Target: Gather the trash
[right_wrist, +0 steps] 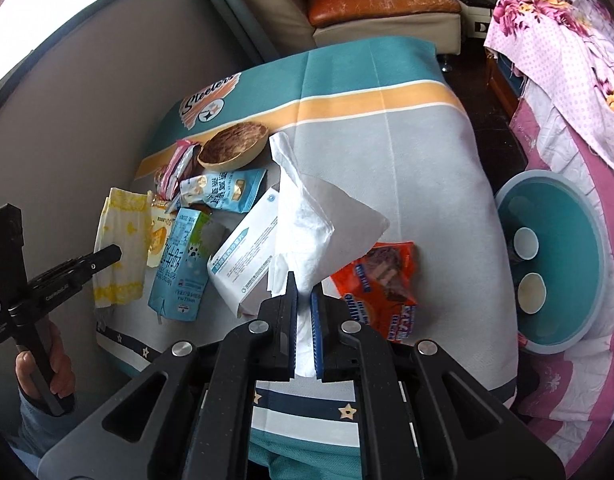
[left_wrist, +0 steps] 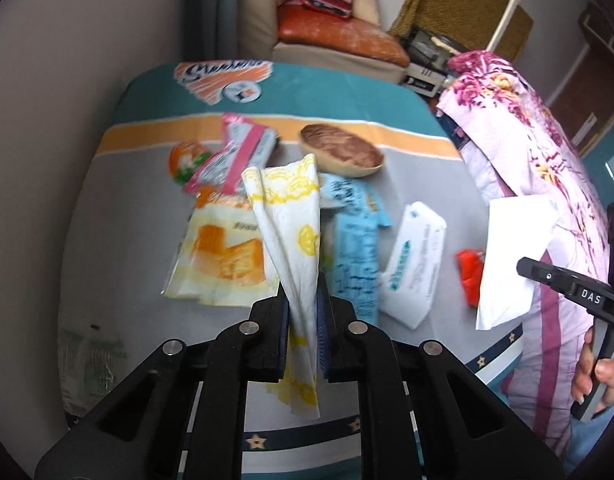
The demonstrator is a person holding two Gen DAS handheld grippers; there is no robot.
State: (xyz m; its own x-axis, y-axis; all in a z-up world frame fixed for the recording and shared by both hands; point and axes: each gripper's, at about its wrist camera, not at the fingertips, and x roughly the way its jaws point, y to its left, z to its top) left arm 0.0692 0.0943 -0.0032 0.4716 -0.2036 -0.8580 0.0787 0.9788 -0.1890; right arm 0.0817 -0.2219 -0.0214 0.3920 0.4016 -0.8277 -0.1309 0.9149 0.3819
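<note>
My left gripper (left_wrist: 303,285) is shut on a white napkin with yellow print (left_wrist: 295,216), which hangs lifted above the table. My right gripper (right_wrist: 305,285) is shut on a white tissue (right_wrist: 303,216), also raised off the cloth. Litter lies on the table below: a blue milk carton (right_wrist: 179,272), a white tissue pack (right_wrist: 243,256), an orange snack wrapper (right_wrist: 383,288), a blue-and-white snack bag (right_wrist: 223,188), a pink wrapper (left_wrist: 235,152) and an orange-and-white cake wrapper (left_wrist: 223,252). In the right wrist view the left gripper (right_wrist: 107,256) shows at the left, with a hand under it.
A wooden bowl (right_wrist: 233,150) stands at the back of the litter, on a grey, teal and orange tablecloth (right_wrist: 427,168). A teal basin (right_wrist: 587,216) holding two white cups sits lower on the right, on pink floral fabric (right_wrist: 567,40). A sofa (right_wrist: 379,4) is behind.
</note>
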